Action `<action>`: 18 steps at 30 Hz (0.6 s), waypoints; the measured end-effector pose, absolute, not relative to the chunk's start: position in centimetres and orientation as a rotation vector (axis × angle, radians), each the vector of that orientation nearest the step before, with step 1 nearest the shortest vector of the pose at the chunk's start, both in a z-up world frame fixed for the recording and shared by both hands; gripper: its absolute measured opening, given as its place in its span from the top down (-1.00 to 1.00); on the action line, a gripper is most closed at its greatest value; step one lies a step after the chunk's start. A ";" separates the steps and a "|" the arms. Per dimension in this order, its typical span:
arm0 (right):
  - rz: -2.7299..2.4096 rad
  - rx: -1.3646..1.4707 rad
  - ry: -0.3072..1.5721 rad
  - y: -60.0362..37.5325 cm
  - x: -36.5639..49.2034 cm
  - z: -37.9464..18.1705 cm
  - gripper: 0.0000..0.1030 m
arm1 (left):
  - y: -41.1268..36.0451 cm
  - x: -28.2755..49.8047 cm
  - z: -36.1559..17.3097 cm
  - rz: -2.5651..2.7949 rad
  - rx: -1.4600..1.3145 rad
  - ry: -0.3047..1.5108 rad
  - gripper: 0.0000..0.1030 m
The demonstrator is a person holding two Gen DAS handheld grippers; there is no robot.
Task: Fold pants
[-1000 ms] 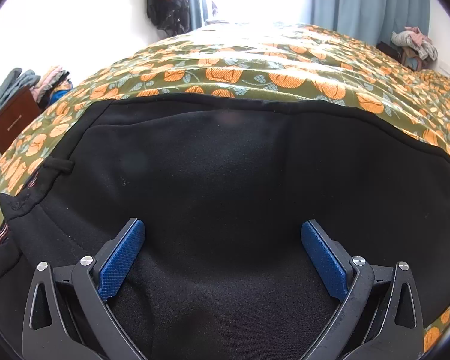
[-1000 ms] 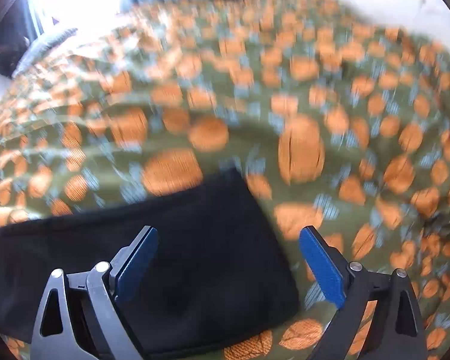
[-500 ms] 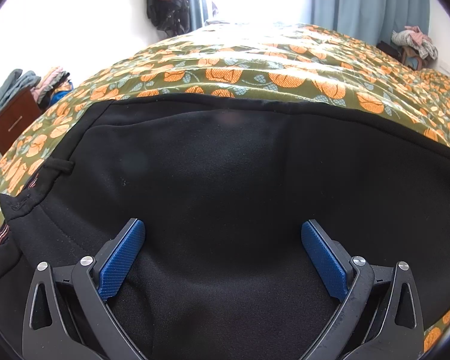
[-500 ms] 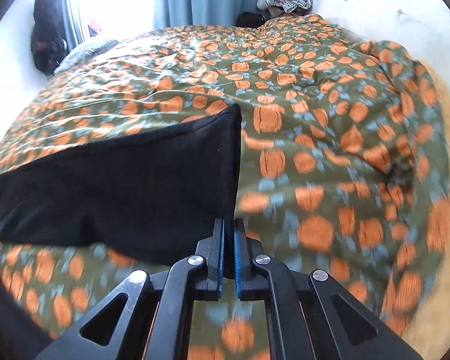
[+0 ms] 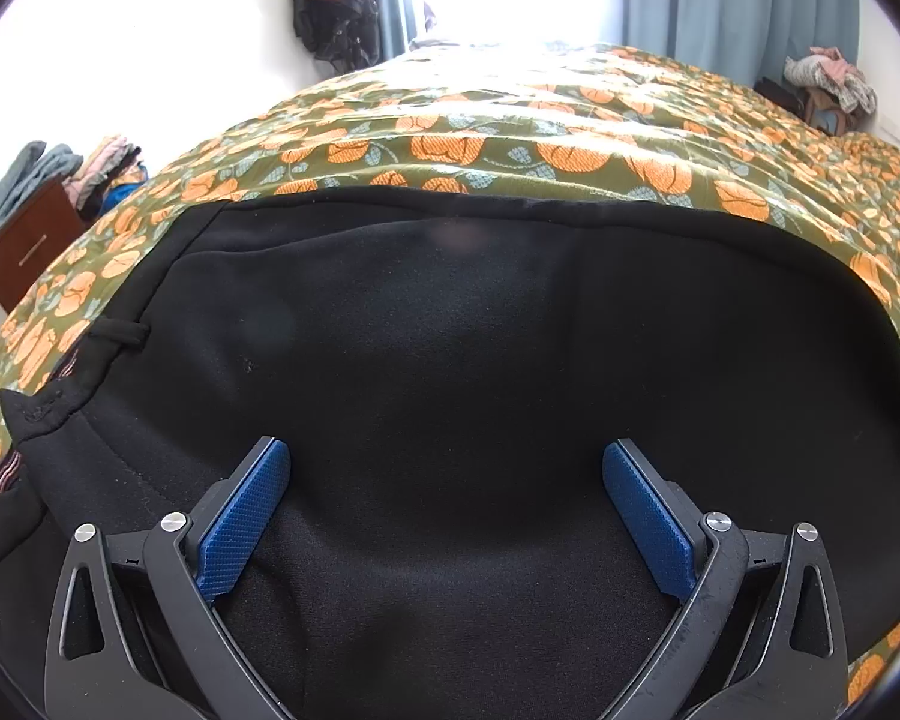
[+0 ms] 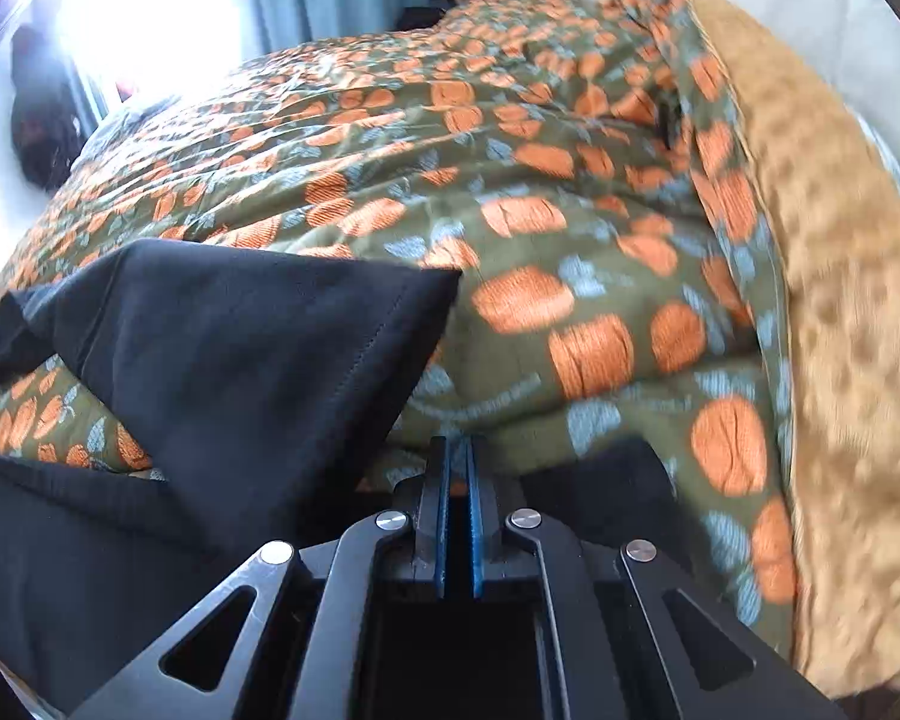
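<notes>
Black pants lie spread on a bed with an orange-flowered green cover. My left gripper is open, its blue pads wide apart just above the black cloth near the waistband end, holding nothing. My right gripper is shut on the leg end of the pants and holds it lifted off the cover, so the cloth hangs in a raised fold to the left. The hem edge with its stitching runs down toward the pads.
A tan blanket lies along the bed's right side. A wooden dresser with piled clothes stands at the left. Dark bags hang on the wall by the window. More clothes sit in the far right corner by the curtains.
My right gripper closed on the pants' leg end, then lifted it off the cover. The left gripper has stayed open and still.
</notes>
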State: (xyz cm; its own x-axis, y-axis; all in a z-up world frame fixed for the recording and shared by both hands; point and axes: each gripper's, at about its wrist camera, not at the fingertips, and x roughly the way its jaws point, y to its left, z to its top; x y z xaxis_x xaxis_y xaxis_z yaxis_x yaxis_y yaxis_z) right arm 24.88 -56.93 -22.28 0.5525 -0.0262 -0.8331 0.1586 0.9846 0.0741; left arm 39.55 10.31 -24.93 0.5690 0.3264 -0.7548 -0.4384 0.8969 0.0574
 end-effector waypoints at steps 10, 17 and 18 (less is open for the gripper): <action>-0.173 0.203 0.877 -56.9 21.3 -19.3 -0.34 | 10.3 39.6 -24.9 0.451 -0.142 0.855 -0.99; -0.155 0.260 0.820 -55.2 18.8 -17.3 -0.34 | 10.3 39.6 -24.9 0.451 -0.142 0.854 -0.99; -0.140 0.273 0.812 -54.8 18.6 -17.2 -0.34 | 10.3 39.6 -24.9 0.451 -0.142 0.854 -0.99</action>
